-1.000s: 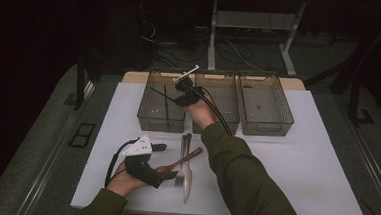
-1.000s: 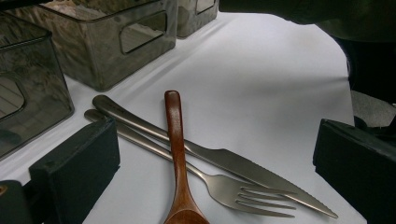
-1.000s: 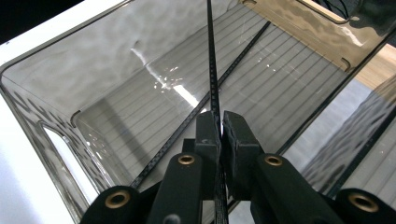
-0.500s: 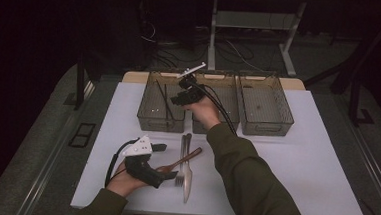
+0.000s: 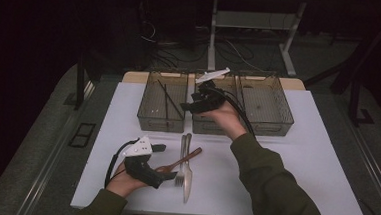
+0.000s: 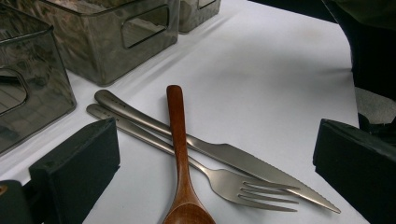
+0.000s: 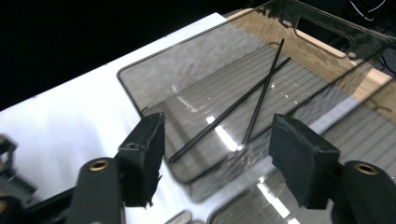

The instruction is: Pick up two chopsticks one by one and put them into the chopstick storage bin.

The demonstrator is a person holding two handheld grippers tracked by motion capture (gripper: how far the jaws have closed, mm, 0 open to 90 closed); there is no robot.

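Observation:
A wooden spoon (image 5: 188, 157) lies across a metal fork (image 5: 181, 159) and knife (image 5: 187, 177) at the table's front. My left gripper (image 5: 167, 162) rests open around the spoon's bowl end. In the left gripper view the spoon (image 6: 179, 149) runs up between the wide-apart pads (image 6: 79, 163), over the fork (image 6: 233, 186) and knife (image 6: 243, 163). My right gripper (image 5: 185, 106) hovers open and empty over the middle bin (image 5: 208, 127), pointing at the left bin (image 5: 158, 126). Two thin black chopsticks (image 5: 169, 100) lie crossed in that bin, and the right gripper (image 7: 222, 154) looks down on the chopsticks (image 7: 261, 98).
Three smoky clear bins stand in a row at the back of the white mat (image 5: 315, 165); the right bin (image 5: 272, 126) looks bare. Dark floor, cables and a desk frame lie beyond the table's far edge.
My right gripper has drawn back a little from over the left bin toward the middle bin. The left gripper and the cutlery have stayed put.

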